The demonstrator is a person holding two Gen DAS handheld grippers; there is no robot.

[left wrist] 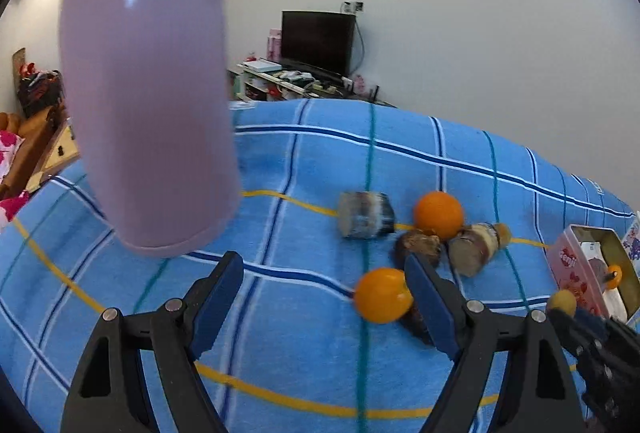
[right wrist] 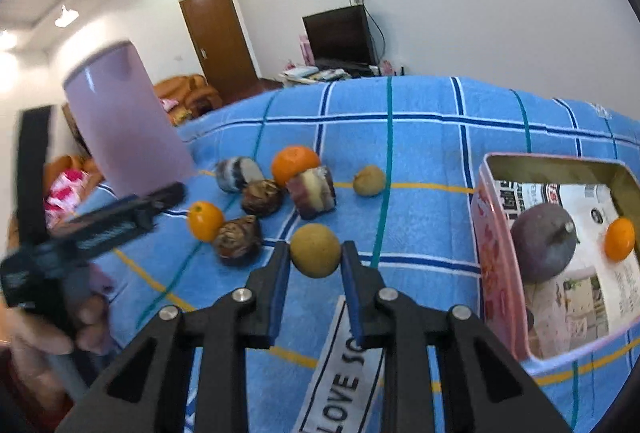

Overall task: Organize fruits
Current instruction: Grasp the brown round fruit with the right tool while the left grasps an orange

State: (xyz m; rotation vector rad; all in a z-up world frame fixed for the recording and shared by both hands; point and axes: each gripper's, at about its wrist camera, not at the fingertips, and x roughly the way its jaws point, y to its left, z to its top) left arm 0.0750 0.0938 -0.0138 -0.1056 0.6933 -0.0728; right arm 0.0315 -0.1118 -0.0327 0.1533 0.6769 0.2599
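My right gripper is shut on a round tan-yellow fruit, held just above the blue checked cloth, left of the pink tin box. The tin holds a dark purple fruit and a small orange. My left gripper is open and empty above the cloth; a small orange lies by its right finger. A bigger orange, sugarcane pieces and brown bulbs lie beyond. The left gripper also shows in the right wrist view.
A tall lilac jug stands on the cloth close to the left gripper's left side. Another tan fruit lies near the pile. A white label strip lies under the right gripper. A TV and shelf stand beyond the far edge.
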